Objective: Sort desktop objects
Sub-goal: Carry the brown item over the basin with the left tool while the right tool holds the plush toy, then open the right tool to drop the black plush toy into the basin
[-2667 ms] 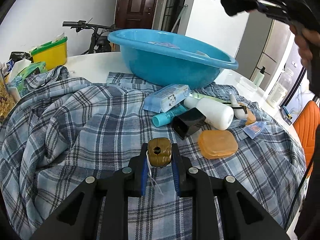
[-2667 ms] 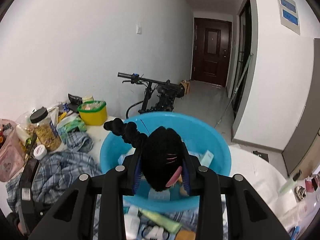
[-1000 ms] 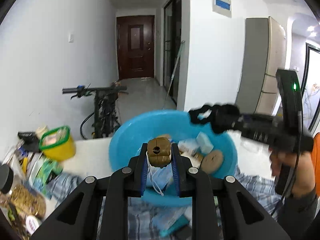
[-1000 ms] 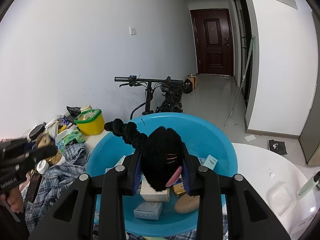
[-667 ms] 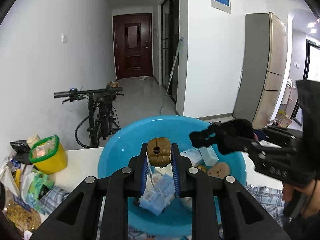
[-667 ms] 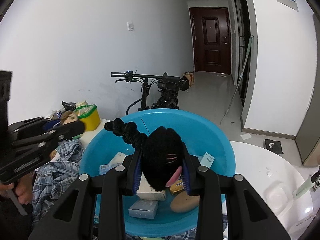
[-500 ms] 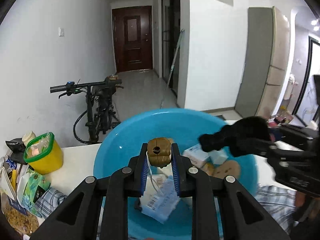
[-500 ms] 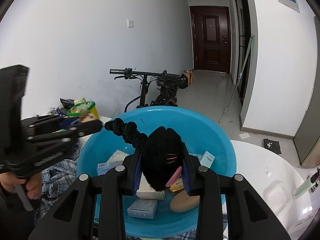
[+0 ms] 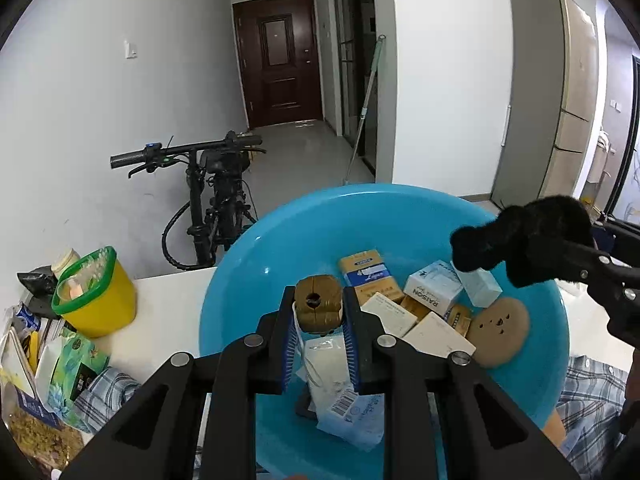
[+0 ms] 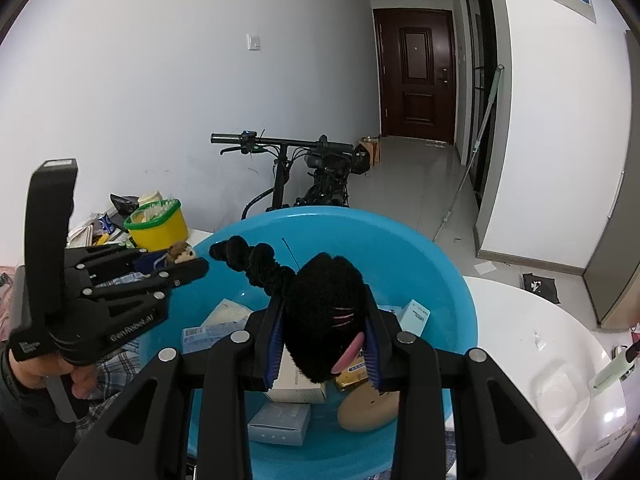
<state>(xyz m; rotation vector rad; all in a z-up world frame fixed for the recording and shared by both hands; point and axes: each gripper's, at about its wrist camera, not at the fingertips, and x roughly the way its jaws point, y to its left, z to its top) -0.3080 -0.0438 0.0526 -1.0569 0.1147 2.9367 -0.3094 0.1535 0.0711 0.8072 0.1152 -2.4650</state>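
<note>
Two handheld grippers hung over a blue plastic basin (image 9: 256, 264) on a white table (image 10: 532, 328), w/ a plaid cloth (image 9: 588, 384) under the basin's near side. The left gripper (image 9: 319, 312) was clamped tight on a small brown object (image 9: 319, 308), a white string trailing from it, held above the basin's near-left rim area; from the right wrist view the same gripper (image 10: 188, 264) sat at the basin's left edge, the brown piece looking fuzzy, exact type unclear. The right gripper (image 10: 324, 344) was closed on a black furry hair accessory (image 10: 324, 312), its ruffled black tail (image 10: 256, 260) sticking out toward the basin's far-left rim and a pink tab (image 10: 352, 350) showing at the right pad. Seen from the left wrist cam, that black item (image 9: 524, 240) hung above the basin's right rim.

Inside the basin: a white packet w/ barcode (image 9: 340, 396) near the front, several small boxes incl. one marked RAISON (image 9: 434, 292), a blue-and-tan carton (image 9: 366, 274), a pale blue box (image 9: 478, 286), and a round tan disc (image 9: 498, 330) toward the right wall. On the table's left edge stood a yellow tub w/ green rim (image 9: 94, 296) and assorted packets (image 9: 60, 372). A bicycle (image 9: 212, 200) was parked by the wall behind; a dark door (image 9: 280, 60) closed the hallway.
</note>
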